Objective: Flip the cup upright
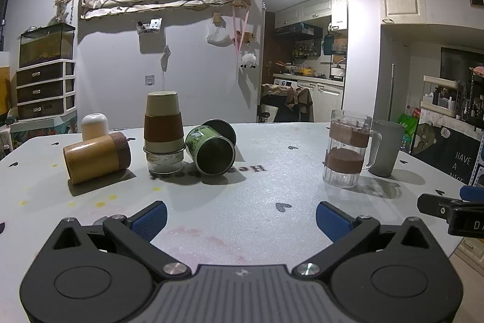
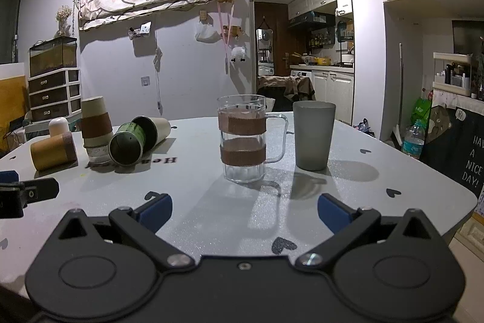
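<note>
White table [image 2: 393, 171] bore toppled wooden cup [image 1: 93, 156], inverted stacked cups [image 1: 163, 132], toppled green cup [image 1: 211, 150], upright glass mug [image 2: 243, 138], grey tumbler [image 2: 313, 135].

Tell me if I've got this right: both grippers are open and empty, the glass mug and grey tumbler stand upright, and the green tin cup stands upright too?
Not quite. The green tin cup lies on its side, its open mouth facing the camera, as the left wrist view shows. The rest holds: the left gripper and right gripper are open and empty, and the glass mug and grey tumbler stand upright.
</note>
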Tool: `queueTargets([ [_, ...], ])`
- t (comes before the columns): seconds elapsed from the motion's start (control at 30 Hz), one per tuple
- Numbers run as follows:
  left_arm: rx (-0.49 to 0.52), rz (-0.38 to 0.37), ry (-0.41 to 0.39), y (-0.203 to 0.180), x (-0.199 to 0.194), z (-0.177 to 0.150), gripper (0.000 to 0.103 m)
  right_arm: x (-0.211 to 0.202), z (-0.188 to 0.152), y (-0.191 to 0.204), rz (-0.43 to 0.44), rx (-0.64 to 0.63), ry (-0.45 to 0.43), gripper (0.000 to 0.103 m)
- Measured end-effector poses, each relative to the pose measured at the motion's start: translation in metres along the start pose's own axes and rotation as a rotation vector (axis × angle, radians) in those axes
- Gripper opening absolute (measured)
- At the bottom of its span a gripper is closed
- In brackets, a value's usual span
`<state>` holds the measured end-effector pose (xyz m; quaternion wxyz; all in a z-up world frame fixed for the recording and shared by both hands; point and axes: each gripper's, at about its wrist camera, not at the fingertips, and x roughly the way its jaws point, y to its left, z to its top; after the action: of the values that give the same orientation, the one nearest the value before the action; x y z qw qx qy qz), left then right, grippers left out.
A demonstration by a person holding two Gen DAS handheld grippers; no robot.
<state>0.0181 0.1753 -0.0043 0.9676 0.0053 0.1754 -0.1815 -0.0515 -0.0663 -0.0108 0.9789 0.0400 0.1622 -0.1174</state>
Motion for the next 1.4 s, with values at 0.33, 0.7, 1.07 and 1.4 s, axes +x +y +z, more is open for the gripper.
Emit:
queueTargets([
  [0.33,0.0,-0.001,0.0,0.0,0.0002,-0.0002,0.103,0.0008,-0.0011,0.001,-0.001,-0.003,0.003,0.103],
  [0.7,0.002,0.0,0.001,-0.0003,-0.0001,-0.0003,0.103,0.0013,-0.0015,0.001,-0.002,-0.004,0.004,0.103],
  [1.07,0.002,0.0,0.001,-0.0009,0.0003,-0.0002,0.103,0.0025,-0.0027,-0.0004,-0.002,-0.006,0.001,0.103],
  [1.4,0.003,0.0,0.001,-0.0014,0.0003,-0.0001,0.103,0.0026,-0.003,-0.0009,-0.002,-0.007,0.001,0.103],
])
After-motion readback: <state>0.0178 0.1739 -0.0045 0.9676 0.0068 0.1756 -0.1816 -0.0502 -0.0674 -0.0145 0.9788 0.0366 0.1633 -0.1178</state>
